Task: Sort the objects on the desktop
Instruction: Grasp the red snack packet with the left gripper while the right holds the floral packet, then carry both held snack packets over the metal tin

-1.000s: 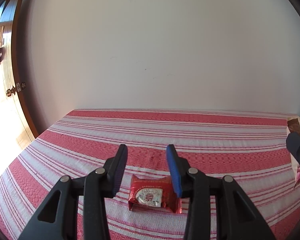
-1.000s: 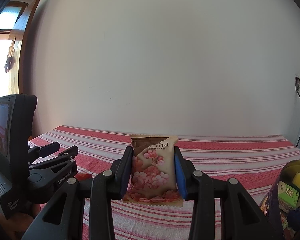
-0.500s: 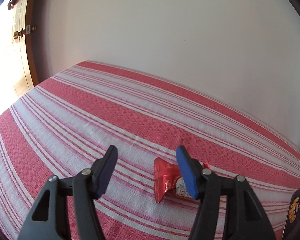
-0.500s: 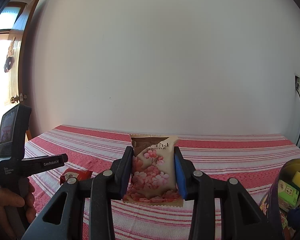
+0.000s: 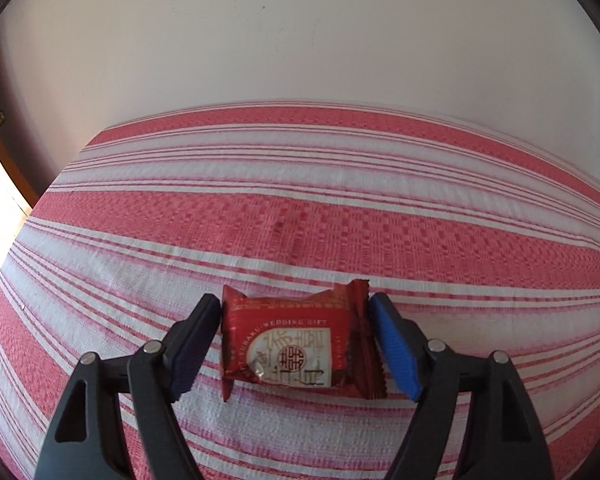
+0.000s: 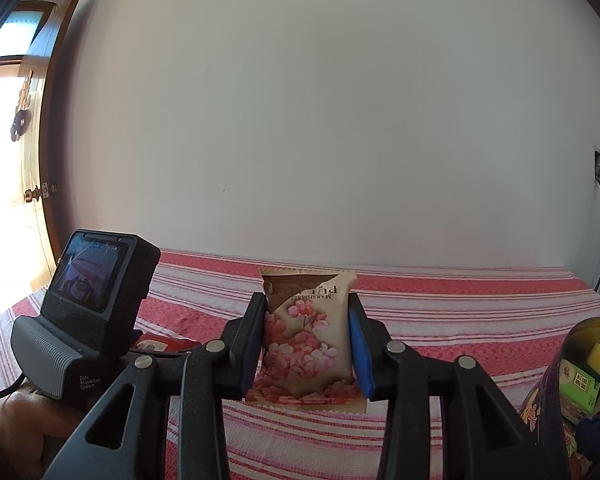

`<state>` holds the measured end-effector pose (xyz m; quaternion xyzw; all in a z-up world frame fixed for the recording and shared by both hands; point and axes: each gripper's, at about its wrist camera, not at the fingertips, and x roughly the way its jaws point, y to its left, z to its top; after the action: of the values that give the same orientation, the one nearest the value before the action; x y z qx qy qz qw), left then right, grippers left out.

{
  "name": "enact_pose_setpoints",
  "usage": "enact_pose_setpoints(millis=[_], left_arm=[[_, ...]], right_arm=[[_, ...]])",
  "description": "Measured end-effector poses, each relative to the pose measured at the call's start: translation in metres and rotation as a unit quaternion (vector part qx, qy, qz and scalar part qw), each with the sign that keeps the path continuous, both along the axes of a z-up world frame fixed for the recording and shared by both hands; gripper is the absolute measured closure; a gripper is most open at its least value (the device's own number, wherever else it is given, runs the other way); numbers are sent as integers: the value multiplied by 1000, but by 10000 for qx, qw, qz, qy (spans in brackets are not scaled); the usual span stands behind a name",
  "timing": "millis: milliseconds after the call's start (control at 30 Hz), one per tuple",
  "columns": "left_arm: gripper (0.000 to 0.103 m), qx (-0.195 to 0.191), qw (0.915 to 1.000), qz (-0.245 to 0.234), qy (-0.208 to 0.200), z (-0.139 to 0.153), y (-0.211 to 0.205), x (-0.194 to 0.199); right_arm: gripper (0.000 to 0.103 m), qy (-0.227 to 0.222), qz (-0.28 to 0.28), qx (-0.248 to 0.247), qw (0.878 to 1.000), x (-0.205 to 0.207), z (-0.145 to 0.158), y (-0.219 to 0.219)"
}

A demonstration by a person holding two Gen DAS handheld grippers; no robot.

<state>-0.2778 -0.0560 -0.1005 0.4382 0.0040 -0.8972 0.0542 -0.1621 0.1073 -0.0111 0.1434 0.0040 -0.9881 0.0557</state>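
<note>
- Left gripper (image 5: 294,342), black frame with blue ribbed pads: jaws opening, set either side of the small red foil snack packet with a white label (image 5: 296,346). Pads sit just beside the crimped ends; no squeeze visible, so not gripping.
- That red packet lies flat on the red-and-white striped woven tablecloth (image 5: 300,208), label up. It serves as the landmark below.
- Right gripper (image 6: 306,350), same build: jaws closed narrow on the cream snack packet printed with pink blossoms (image 6: 308,340), held upright and upside down, to the right of the red packet and lifted off the cloth.
- Further right of the red packet, at the edge of the right wrist view: dark round container with a yellow rim (image 6: 580,380), already holding a green carton, a yellow sponge-like block and something blue.
- Beyond the red packet: bare cloth to the white wall.
- Progress, by judgement: partway. Some items binned; blossom packet in hand but not yet dropped; red packet not yet picked up. Left gripper looks poised to close on it.
</note>
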Motion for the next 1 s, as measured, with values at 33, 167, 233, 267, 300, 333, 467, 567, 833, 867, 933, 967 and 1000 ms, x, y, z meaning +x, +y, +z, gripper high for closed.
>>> enact_pose_setpoints(millis=[33,167,233,267,300,333,467,567,833,867,933,967,1000], left_arm=[[27,34,10000,-20,3,0,0,0],[44,59,9999,-141,62,3,4,3],[46,136,9998,-151,70,3,2,3],[47,190,9997,-144,79,3,0,5],[47,250,9995,-143,112,4,-2,6],[48,315,9993,-151,155,5,-5,7],[48,406,9977,-165,518,14,-6,18],[48,407,9949,-190,904,24,-14,30],[47,73,9894,-426,1387,37,1,46],[47,57,9890,-428,1412,39,4,46],[47,77,9885,-439,1447,40,4,47],[47,82,9882,-447,1460,40,3,47],[47,76,9881,-451,1469,41,3,47]], right_arm=[[61,3,-1,4,10000,0,0,0],[61,-2,3,2,10000,1,0,1],[61,-6,-1,0,10000,2,1,2],[61,-6,1,-1,10000,3,2,2],[61,-4,5,0,10000,2,1,3],[61,-4,5,-1,10000,-3,-2,4],[61,28,0,-9,10000,-1,-2,6],[61,55,-12,-16,10000,2,-1,5],[61,88,-40,-9,10000,9,3,8],[61,94,-45,-4,9999,10,3,8],[61,97,-57,7,9999,12,4,9],[61,96,-64,10,9999,12,4,9],[61,96,-71,12,9999,13,5,10]])
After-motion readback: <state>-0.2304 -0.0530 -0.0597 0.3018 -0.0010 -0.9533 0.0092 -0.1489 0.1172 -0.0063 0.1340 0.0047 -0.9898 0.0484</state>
